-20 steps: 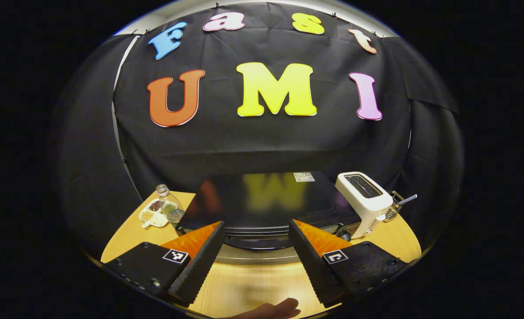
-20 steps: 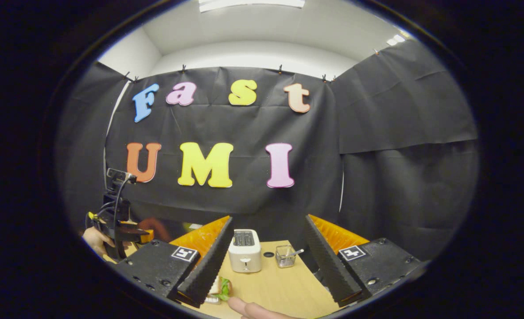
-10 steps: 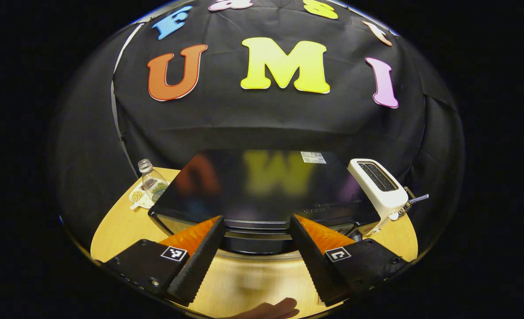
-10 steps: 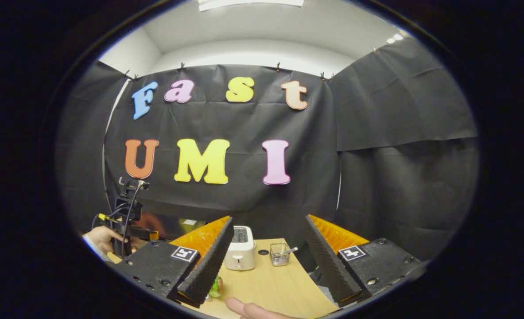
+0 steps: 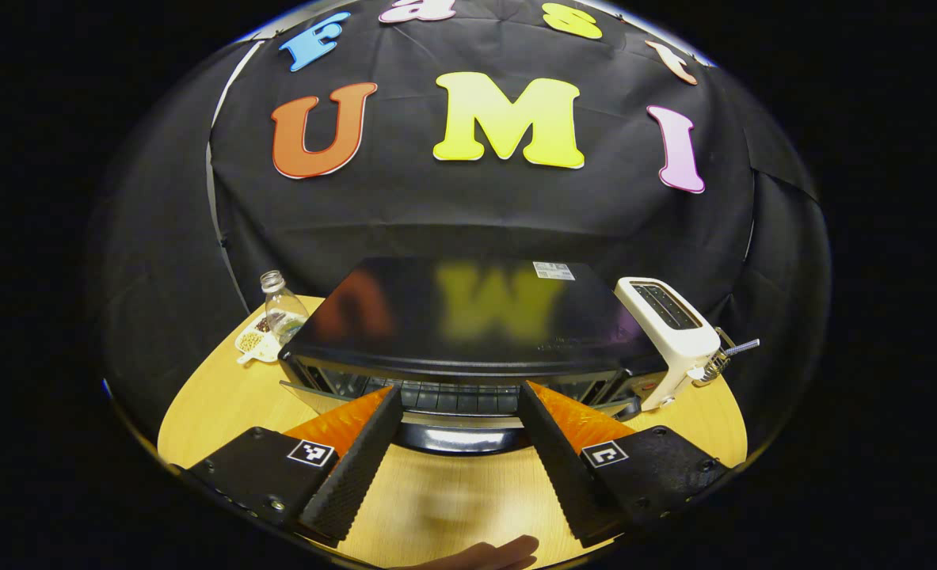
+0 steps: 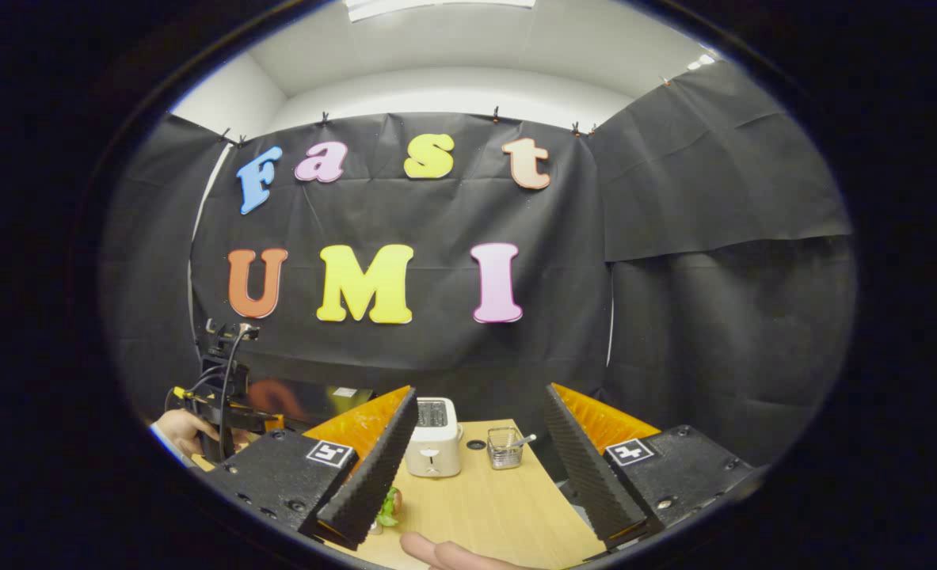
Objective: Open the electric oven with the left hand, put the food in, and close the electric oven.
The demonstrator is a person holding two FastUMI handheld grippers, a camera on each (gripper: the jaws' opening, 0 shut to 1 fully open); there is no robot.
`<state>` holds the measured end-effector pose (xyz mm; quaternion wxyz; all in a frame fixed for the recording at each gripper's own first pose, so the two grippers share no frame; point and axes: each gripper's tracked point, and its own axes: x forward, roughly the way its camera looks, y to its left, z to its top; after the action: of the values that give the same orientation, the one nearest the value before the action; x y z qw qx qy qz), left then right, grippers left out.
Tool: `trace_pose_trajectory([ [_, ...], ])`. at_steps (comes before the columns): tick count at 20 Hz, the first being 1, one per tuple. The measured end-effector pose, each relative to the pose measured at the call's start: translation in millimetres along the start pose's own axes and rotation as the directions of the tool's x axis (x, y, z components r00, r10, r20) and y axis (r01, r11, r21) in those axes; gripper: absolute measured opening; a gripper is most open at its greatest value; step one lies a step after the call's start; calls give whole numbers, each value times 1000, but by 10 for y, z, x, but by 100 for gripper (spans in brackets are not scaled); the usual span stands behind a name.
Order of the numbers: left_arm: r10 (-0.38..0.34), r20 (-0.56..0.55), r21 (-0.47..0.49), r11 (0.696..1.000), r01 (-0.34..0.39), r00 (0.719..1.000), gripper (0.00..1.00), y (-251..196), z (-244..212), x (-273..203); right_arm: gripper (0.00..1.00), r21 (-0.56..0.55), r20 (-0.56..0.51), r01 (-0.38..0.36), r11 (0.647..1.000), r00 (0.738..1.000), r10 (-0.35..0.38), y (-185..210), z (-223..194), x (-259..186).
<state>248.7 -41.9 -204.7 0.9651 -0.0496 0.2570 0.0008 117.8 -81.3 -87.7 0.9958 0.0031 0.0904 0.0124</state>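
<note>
The left hand-held gripper [image 5: 458,427] hangs released before the electric oven [image 5: 468,332] on the counter [image 5: 215,396] — door ajar (rack visible). The right hand-held gripper [image 6: 476,443] gapes empty — food [image 6: 389,507] beneath.

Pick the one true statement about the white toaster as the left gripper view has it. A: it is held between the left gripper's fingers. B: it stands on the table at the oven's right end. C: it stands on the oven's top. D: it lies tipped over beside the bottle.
B: the white toaster stands upright on the wooden table just past the right end of the oven, apart from the open left gripper.
</note>
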Motion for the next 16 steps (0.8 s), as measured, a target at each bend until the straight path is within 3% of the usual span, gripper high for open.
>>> trace_pose_trajectory([
  [1, -5, 5, -5, 1000, 5, 1000, 98, 3, -54, -56, 100, 2, 0, -1, 1000, 1000, 1, 1, -12, -20],
  [2, -12, 10, -11, 1000, 12, 1000, 98, 10, -114, -111, 92, 4, 0, -1, 1000, 1000, 1, -2, -10, -28],
  [5, -33, 16, -17, 999, 33, 999, 98, 6, -269, -226, 92, 6, -4, -4, 1000, 1000, 4, 2, -58, -44],
  [6, -37, 18, -13, 999, 37, 999, 98, 5, -307, -244, 100, 7, -10, -8, 1000, 1000, 8, 15, -81, -44],
  [7, -44, 12, -11, 999, 44, 999, 98, 15, -397, -301, 91, 7, -17, -12, 1000, 1000, 12, 33, -103, -39],
  [10, -45, -4, -16, 999, 45, 999, 97, 24, -645, -436, 92, 3, -28, -14, 1000, 1000, 14, 24, -149, -41],
  [11, -45, -8, -15, 999, 45, 999, 98, 25, -722, -457, 100, 3, -29, -13, 1000, 999, 13, 23, -158, -38],
  [12, -44, -10, -14, 999, 44, 999, 97, 34, -797, -482, 91, 4, -31, -12, 1000, 999, 12, 14, -161, -37],
  [16, -45, -31, -18, 999, 44, 999, 97, 41, -1136, -546, 92, -1, -41, -15, 1000, 999, 15, 5, -206, -34],
])
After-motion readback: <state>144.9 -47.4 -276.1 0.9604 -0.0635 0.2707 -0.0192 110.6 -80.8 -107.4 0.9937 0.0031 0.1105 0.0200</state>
